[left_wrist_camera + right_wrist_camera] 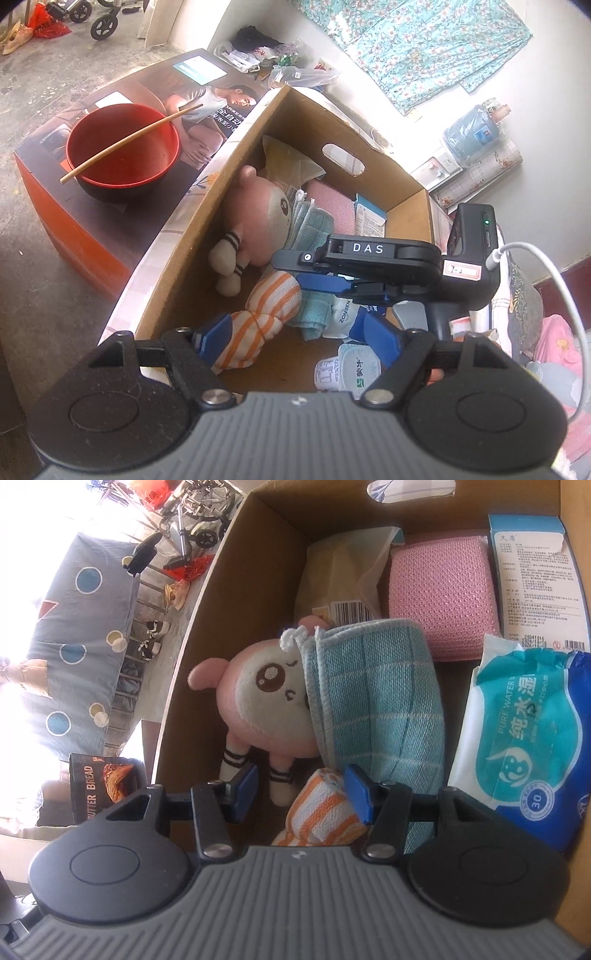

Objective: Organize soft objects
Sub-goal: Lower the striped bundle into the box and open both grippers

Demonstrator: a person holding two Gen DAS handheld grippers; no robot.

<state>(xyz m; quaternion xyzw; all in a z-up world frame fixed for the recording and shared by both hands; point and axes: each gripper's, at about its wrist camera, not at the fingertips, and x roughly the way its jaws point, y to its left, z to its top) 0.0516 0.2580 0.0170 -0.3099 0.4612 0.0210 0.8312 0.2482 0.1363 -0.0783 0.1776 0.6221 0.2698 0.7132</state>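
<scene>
Now the left hand-held gripper (295,341) hangs over the cardboard box (384,166) with its blue fingers spread wide; the left finger (212,338) lies against the orange-striped cloth roll (258,325), which sits unclamped at about 10 o'clock from the gap. The right hand-held gripper (301,794) reaches into the same box, jaws parted and gripping nothing, with the striped roll between and under its fingers. Directly at 12 o'clock from the right one lies the folded teal towel (373,705), draped over the face of the pink plush doll (258,701) at 11 o'clock. Farther out, at 1 o'clock, a pink sponge (439,598) rests near the far wall, and a wet-wipe pack (528,738) lies at 2 o'clock. Outside the box, at 10 o'clock in the left view, a red bowl (122,151) carries a chopstick (129,140).
</scene>
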